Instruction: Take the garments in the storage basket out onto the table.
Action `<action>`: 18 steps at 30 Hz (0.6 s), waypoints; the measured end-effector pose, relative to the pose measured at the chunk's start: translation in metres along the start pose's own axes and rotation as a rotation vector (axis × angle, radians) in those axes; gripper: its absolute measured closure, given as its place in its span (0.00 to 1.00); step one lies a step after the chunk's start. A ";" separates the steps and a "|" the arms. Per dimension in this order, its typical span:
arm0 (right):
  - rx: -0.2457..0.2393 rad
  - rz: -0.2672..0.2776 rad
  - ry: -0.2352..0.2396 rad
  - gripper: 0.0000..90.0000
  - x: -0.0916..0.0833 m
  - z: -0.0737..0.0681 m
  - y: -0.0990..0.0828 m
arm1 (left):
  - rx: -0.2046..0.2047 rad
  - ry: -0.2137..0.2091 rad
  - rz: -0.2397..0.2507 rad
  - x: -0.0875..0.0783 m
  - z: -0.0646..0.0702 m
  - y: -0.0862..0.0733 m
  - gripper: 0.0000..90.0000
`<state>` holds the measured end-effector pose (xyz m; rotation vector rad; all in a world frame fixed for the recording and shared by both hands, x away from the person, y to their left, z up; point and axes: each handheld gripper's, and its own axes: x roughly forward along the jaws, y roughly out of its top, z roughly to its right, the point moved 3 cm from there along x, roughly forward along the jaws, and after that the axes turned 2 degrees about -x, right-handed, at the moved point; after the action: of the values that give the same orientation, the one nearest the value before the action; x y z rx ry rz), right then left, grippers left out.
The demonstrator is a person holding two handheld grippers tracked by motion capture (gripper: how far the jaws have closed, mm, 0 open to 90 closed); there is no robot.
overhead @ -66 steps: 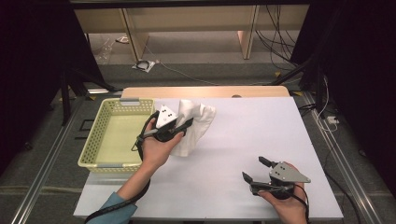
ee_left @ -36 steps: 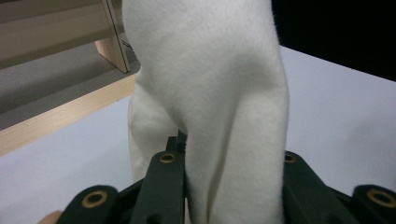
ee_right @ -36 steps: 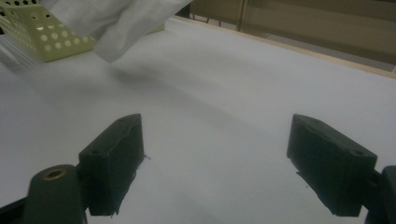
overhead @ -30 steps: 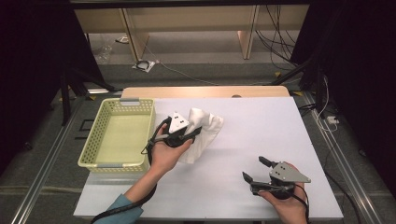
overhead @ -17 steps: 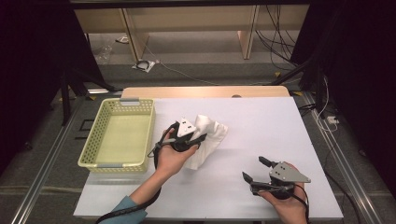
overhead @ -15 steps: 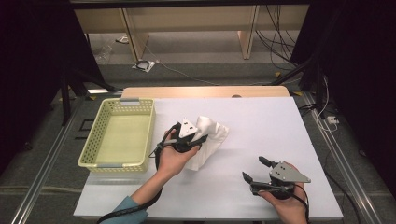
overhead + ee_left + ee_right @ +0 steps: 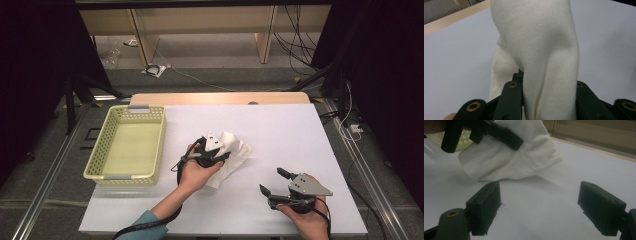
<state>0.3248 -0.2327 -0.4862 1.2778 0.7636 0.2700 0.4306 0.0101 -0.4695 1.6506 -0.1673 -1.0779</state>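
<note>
- White worktop (image 7: pixel 280 130) on a wooden base, dark surroundings and cables on the floor behind.
- Left gripper (image 7: pixel 212 152) sits near the worktop's middle, its fingers clamped on a bunched white cloth (image 7: pixel 232 150); in the left gripper view the cloth (image 7: pixel 536 55) rises between both jaws.
- Part of the cloth lies on the worktop.
- Right gripper (image 7: pixel 275 182) rests near the front right edge, fingers wide apart and holding nothing.
- Pale green perforated basket (image 7: pixel 102 150) stands at the left, well apart from the cloth.
</note>
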 end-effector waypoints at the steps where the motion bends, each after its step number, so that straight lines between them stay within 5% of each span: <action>1: -0.001 0.001 -0.001 0.21 0.000 0.000 0.000 | 0.000 0.002 -0.006 0.002 0.000 -0.001 0.81; 18: 0.002 -0.001 0.005 0.21 0.000 -0.001 0.000 | -0.033 0.020 -0.059 0.026 -0.008 -0.013 0.77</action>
<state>0.3247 -0.2320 -0.4866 1.2788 0.7684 0.2720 0.4459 0.0058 -0.4950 1.6451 -0.0872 -1.1023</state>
